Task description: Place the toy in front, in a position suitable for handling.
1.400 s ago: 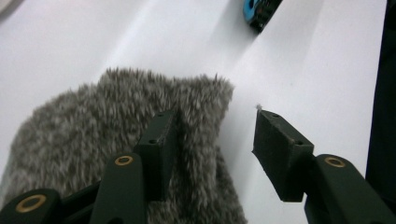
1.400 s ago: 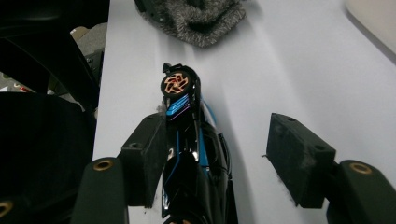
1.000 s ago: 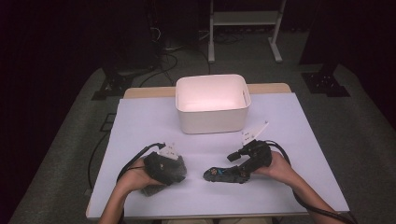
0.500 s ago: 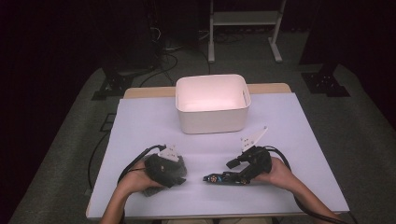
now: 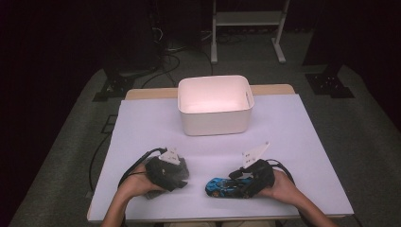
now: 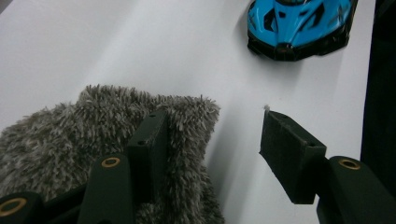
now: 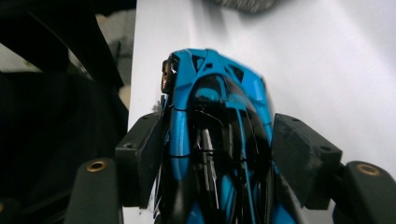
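A blue and black toy car (image 5: 218, 186) lies on the white table near the front edge, right of centre. My right gripper (image 5: 239, 184) is shut on the blue toy car (image 7: 215, 84), one jaw pressed to each side of its body (image 7: 219, 135). A grey fuzzy cloth (image 5: 182, 167) lies at the front left under my left gripper (image 5: 170, 172). In the left gripper view, my left gripper (image 6: 215, 126) stands open, one jaw resting on the grey fuzzy cloth (image 6: 70, 140) and the other over bare table. The car's nose (image 6: 299, 23) shows beyond them.
A white rectangular bin (image 5: 213, 123) stands at the back centre of the table (image 5: 293, 142), open at the top, with nothing seen inside. The table's front edge is close behind both hands. Dark floor, cables and a stand's legs surround the table.
My right gripper has drawn the blue car a little toward the table's front edge. The left gripper has stayed on the cloth.
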